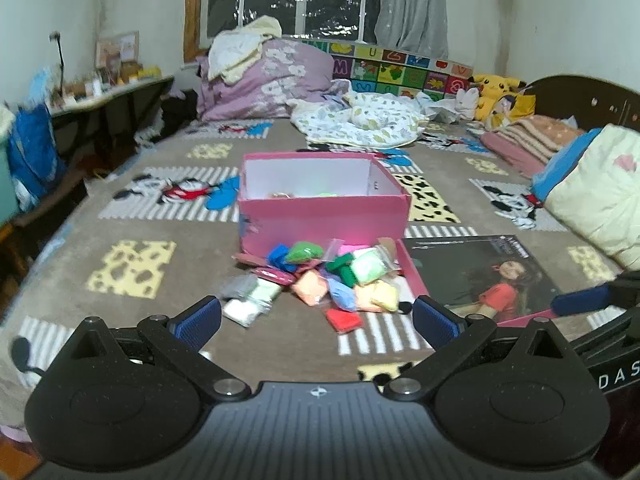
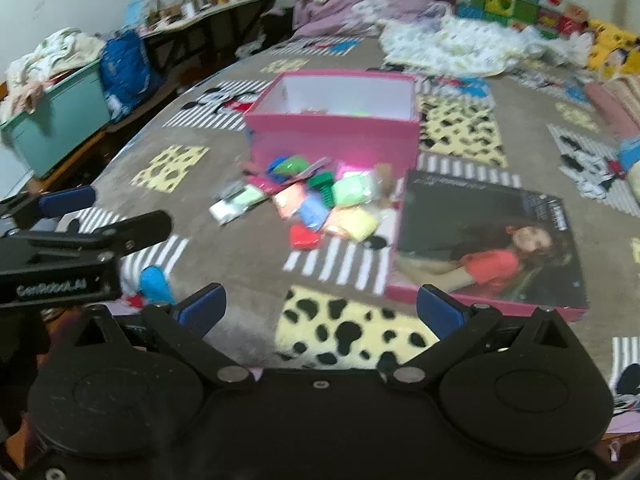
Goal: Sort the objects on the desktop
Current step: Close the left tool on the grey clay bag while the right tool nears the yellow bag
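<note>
Heap of small coloured clay packets [image 1: 320, 280] lay on the patterned bedspread [image 1: 132, 240], touching the open pink cardboard box [image 1: 320, 208] at its 6 o'clock. Flat pink-edged box lid with a printed portrait [image 1: 480, 276] lay at the heap's 3 o'clock. Left gripper [image 1: 316, 320] and right gripper [image 2: 320, 312] hovered short of the heap, fingers spread, holding nothing.

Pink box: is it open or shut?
Open. The pink box shows its white inside, and its lid lies flat beside it.
</note>
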Tool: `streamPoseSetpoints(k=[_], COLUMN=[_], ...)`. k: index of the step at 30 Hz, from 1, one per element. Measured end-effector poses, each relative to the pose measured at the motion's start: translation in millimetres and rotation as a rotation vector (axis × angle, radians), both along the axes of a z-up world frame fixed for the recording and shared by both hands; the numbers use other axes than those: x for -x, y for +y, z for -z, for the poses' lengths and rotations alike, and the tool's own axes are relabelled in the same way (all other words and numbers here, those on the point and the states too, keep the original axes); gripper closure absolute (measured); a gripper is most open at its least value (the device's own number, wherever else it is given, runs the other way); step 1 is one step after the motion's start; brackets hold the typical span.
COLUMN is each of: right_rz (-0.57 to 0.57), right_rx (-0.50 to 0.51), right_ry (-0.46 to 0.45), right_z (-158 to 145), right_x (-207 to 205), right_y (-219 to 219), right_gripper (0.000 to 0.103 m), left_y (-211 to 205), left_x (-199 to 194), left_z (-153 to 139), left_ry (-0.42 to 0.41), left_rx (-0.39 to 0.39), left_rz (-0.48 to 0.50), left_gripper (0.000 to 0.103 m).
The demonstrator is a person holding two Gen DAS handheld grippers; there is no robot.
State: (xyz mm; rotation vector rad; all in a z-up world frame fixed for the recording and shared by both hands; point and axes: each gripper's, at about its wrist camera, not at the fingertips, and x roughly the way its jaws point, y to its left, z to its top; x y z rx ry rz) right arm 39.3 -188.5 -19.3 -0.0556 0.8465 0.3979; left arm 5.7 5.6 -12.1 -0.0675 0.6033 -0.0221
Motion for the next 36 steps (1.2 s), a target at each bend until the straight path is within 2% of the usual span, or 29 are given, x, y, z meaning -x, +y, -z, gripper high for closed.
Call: streamPoseSetpoints(k=[6, 13, 16, 18, 24, 28, 32, 36], right_rz=[-0.04, -0.119, -0.164, -0.192, -0.337, -0.384, -0.417, -0.462], right_rx=[-0.024, 0.059, 0.082, 0.087, 0.146, 0.171, 0.165, 0.182], right_ry=[0.025, -0.002, 0.01, 0.026, 0.011, -0.042, -0.02, -0.037], right_z=[-2, 2, 6, 7, 8, 19, 39, 56], right_x=[-16, -48, -66, -78, -114, -139, -161, -175], right_y=[-8, -10, -8, -6, 14, 23, 27, 33], right_gripper=[0.0, 0.0, 0.0, 0.0, 0.0, 0.0, 0.001, 0.001], left_y=[13, 23, 24, 28, 44, 58, 72, 86], left_x=[-15, -36, -47, -55, -82, -109, -133, -156], left_z=[12, 35, 48, 56, 77, 93, 107, 118], left_ry=[-0.007, -0.028, 0.019, 0.052, 0.067, 0.073, 0.071, 0.074], left_rx=[0.047, 0.044, 0.015, 0.025, 0.02, -0.013, -0.011, 0.007], left_rz=[-0.002, 0.045, 0.057, 0.065, 0.12, 0.148, 0.182, 0.193], left_gripper=[0.001, 0.001, 0.001, 0.001, 0.001, 0.001, 0.001, 0.001])
